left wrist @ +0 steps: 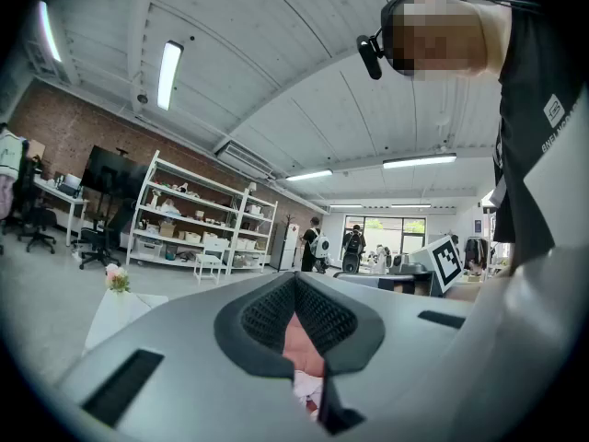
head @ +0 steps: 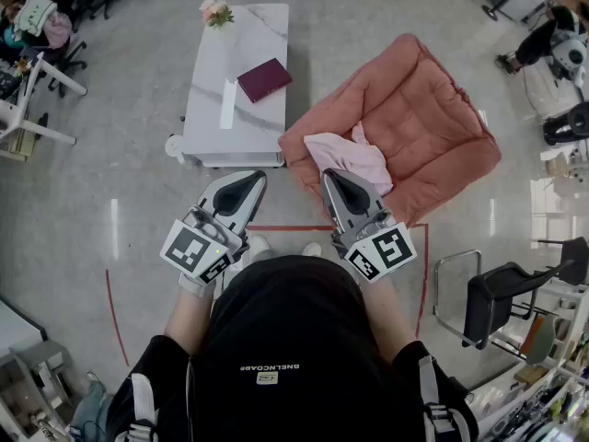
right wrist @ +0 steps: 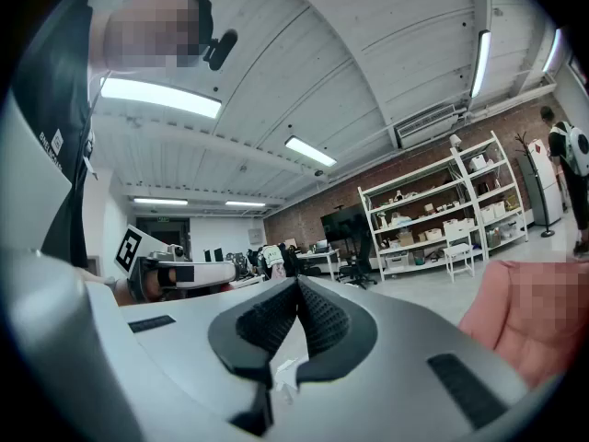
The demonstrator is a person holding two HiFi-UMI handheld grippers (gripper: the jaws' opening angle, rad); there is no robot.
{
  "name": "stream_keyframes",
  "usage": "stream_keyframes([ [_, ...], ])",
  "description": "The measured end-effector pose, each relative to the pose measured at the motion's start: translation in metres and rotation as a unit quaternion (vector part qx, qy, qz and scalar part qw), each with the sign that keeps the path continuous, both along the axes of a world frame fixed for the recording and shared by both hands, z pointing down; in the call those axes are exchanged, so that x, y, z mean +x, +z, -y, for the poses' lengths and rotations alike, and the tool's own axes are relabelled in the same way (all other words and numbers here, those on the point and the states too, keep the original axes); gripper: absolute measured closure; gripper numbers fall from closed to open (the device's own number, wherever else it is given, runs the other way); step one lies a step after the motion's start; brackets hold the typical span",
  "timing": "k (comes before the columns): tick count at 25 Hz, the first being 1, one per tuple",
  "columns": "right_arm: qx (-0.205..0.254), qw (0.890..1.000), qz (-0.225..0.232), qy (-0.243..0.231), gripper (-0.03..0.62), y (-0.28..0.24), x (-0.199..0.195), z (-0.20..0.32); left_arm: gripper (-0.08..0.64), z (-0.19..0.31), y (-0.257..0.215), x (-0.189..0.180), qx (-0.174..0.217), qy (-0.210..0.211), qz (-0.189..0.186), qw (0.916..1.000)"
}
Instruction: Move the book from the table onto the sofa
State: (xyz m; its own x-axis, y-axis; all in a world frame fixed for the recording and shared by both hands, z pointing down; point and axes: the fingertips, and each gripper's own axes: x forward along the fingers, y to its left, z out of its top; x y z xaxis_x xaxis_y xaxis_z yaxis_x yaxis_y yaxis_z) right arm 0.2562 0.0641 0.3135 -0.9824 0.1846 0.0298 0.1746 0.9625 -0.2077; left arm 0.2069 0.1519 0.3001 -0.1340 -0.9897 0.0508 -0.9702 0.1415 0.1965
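The maroon book (head: 264, 79) is lying on the far desk (head: 207, 109); left gripper (head: 247, 184) and right gripper (head: 336, 180) are hovering, jaws seemingly closed, empty.

At lower centre, the person is wearing a black short-sleeved top (head: 285, 339) with white lettering; the left gripper (head: 250, 180) and right gripper (head: 331, 178) are showing grey shells and black-and-white marker cubes.

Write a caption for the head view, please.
A person holds the left gripper and right gripper shut, facing a maroon book on a marble table beside a pink sofa.
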Motion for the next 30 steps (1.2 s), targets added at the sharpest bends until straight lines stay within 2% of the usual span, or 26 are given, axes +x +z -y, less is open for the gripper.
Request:
stream_keyframes([
  [11,0.011,1.0,-0.003,-0.003,0.571,0.0,-0.047,-0.059,0.546,-0.054,0.009,-0.045,0.01,0.007,-0.015,0.9998],
  [16,-0.031,0.999,0.016,0.018,0.571,-0.001,-0.063,-0.073,0.546,-0.081,0.016,-0.06,0.006,0.018,-0.022,0.9996],
  [19,-0.042,0.999,0.019,0.028,0.569,0.001,-0.072,-0.084,0.546,-0.1,0.02,-0.068,0.002,0.023,-0.024,0.9994],
  [30,-0.099,0.995,0.006,0.031,0.569,0.021,-0.109,-0.097,0.545,-0.129,0.043,-0.099,-0.012,0.008,-0.047,0.9988],
])
